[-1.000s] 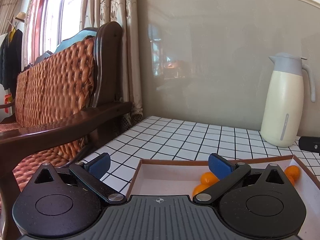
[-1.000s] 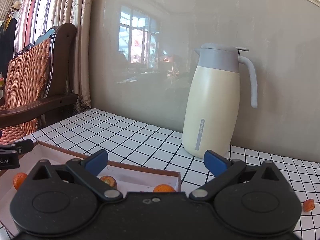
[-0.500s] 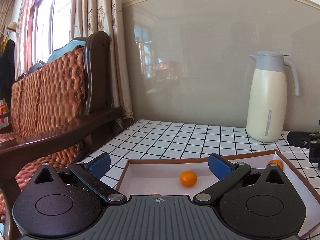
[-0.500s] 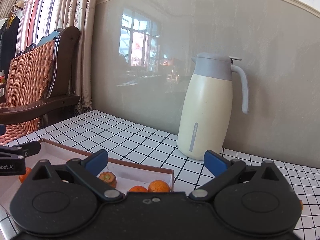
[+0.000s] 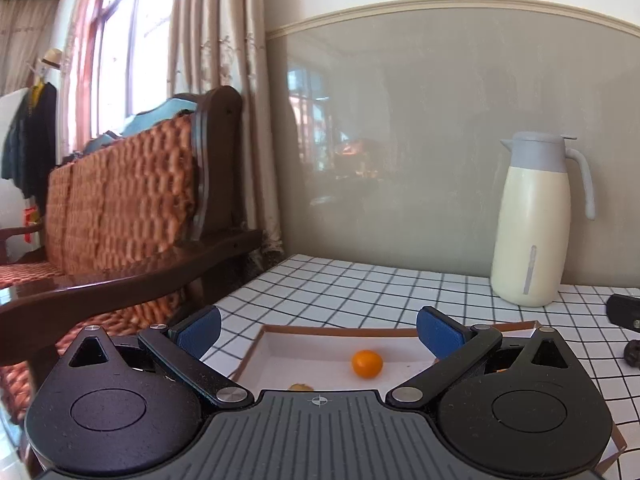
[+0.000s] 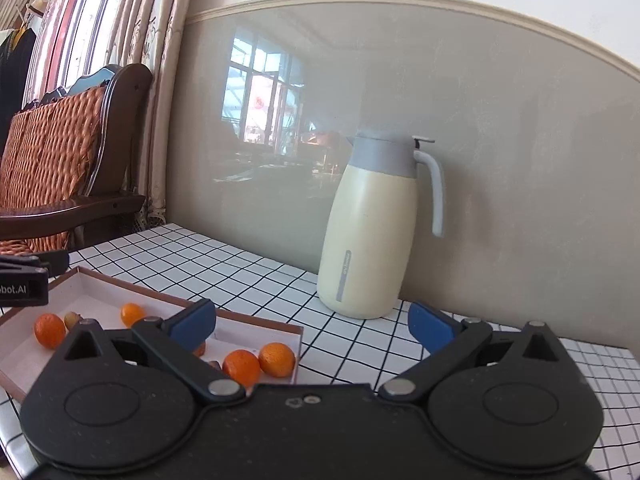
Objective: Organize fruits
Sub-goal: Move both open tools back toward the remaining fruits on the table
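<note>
A shallow brown-rimmed box [image 5: 340,330] with a white inside lies on the tiled table. In the left wrist view one small orange [image 5: 367,363] sits in it, and a yellowish fruit [image 5: 300,387] peeks out at the gripper body. My left gripper [image 5: 318,326] is open and empty above the box's near end. In the right wrist view the box [image 6: 248,318] holds several oranges [image 6: 277,358], and my right gripper [image 6: 312,326] is open and empty above its right corner. The left gripper's body [image 6: 24,280] shows at the far left.
A cream thermos jug with a grey lid [image 5: 534,224] stands by the wall; it also shows in the right wrist view [image 6: 372,232]. A wooden sofa with a woven back [image 5: 120,208] stands left of the table. A small dark item [image 5: 633,352] lies right of the box.
Both grippers have pulled back and risen from the box, staying open. More of the box and its oranges shows in the right wrist view; the jug looks farther off.
</note>
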Demonstrator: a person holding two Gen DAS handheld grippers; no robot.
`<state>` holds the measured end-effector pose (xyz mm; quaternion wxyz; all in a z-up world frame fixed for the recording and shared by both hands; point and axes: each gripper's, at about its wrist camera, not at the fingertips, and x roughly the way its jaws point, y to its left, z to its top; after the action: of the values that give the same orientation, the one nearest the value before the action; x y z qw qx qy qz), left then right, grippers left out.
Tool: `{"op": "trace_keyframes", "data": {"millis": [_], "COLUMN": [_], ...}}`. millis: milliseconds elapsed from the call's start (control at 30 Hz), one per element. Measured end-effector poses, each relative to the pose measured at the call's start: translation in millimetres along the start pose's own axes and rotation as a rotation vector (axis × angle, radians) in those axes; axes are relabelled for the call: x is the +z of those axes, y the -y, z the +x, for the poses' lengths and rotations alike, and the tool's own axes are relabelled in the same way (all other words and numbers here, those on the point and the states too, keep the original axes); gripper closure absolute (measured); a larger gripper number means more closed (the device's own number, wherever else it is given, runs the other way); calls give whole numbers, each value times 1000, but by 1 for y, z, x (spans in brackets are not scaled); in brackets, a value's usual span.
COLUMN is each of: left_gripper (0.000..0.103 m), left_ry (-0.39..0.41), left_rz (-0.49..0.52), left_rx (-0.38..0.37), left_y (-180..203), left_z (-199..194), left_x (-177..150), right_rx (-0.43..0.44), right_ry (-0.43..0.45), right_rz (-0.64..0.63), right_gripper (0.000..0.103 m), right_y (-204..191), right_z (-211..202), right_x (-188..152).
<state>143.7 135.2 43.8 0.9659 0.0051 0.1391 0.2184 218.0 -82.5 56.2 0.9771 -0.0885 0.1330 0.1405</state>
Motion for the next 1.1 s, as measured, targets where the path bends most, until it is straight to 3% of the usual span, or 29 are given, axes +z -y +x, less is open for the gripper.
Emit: {"op": "trace_keyframes", "data": {"millis": [200, 333, 500, 567, 633, 733, 933, 1100], "left_gripper": [0, 0, 0, 0, 0, 0, 0, 0], "left_ry": [43, 68, 67, 38, 16, -3, 45, 39], "left_rz": [-59, -36, -18, -29, -23, 13, 38, 61], "left_rx": [-44, -84, -155, -221, -257, -255, -328, -372], "left_y": [-6, 2, 18, 23, 34, 53, 86, 119], "left_z": [-34, -50, -66, -68, -72, -75, -87, -94], "left_x": [-11, -15, -15, -15, -17, -21, -27, -26], "right_rx": [3, 36, 46, 51, 11, -9, -67, -138], "right_ry": [59, 98, 43, 35, 50, 42, 2, -16], "right_rz": [-35, -35, -12, 2, -9, 8, 60, 87], "right_gripper": [6, 6, 6, 6, 6, 6, 8, 10], "right_y": [5, 14, 30, 37, 44, 57, 89, 114], "right_z": [-30, -55, -72, -77, -86, -94, -102, -107], "right_x": [-5, -9, -11, -13, -17, -23, -38, -48]}}
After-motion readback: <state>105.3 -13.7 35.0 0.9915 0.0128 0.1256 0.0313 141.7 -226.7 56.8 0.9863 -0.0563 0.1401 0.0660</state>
